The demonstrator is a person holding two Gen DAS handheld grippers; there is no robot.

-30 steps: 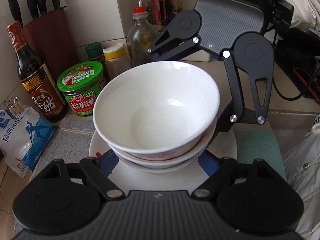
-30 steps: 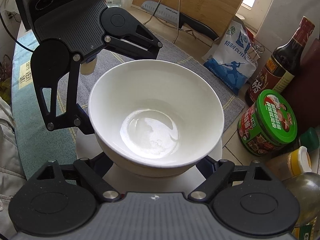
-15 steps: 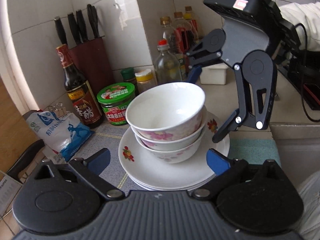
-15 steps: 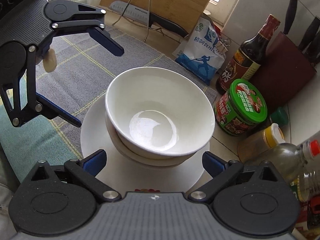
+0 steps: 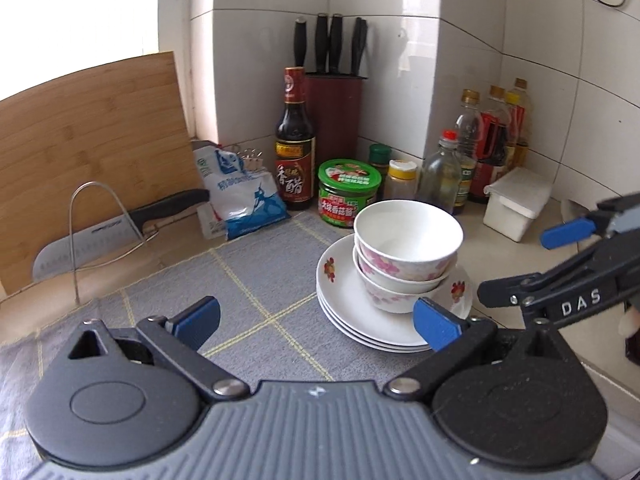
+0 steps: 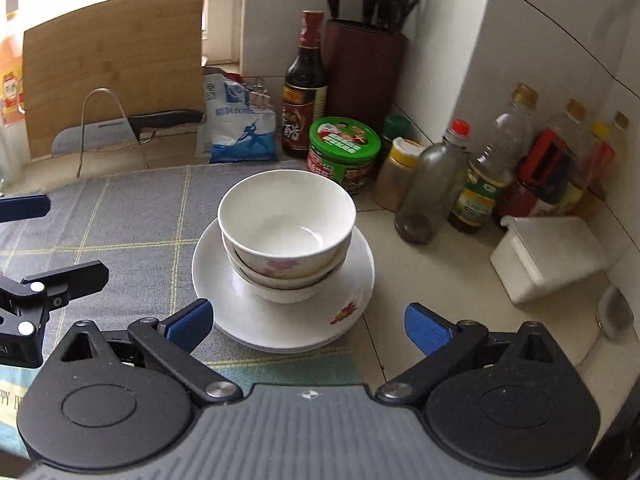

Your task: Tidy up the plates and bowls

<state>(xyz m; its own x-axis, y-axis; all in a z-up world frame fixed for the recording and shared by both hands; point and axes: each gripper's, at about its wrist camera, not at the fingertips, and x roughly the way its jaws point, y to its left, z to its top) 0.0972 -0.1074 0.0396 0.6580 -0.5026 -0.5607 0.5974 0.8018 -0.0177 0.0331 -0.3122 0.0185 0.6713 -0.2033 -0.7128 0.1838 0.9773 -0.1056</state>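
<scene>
Two or three white floral bowls [image 5: 406, 256] [image 6: 286, 236] sit nested on a stack of white floral plates [image 5: 344, 312] [image 6: 248, 316] at the grey mat's right edge. My left gripper [image 5: 318, 320] is open and empty, drawn back in front of the stack. My right gripper [image 6: 308, 320] is open and empty, also in front of the stack and apart from it. The right gripper shows at the right edge of the left wrist view [image 5: 560, 264]; the left gripper shows at the left edge of the right wrist view [image 6: 28, 248].
A green-lidded jar [image 5: 348, 198], a vinegar bottle [image 5: 295, 152], a knife block [image 5: 334, 112], several oil and spice bottles [image 6: 480, 176], a white lidded box [image 6: 548, 260], a salt bag [image 5: 244, 196], and a cleaver on a wire rack [image 5: 116, 232] against a cutting board [image 5: 88, 136].
Both grippers have pulled back and up from the bowl stack. A second ago they stood open on either side of it; now the stack stands alone further away.
</scene>
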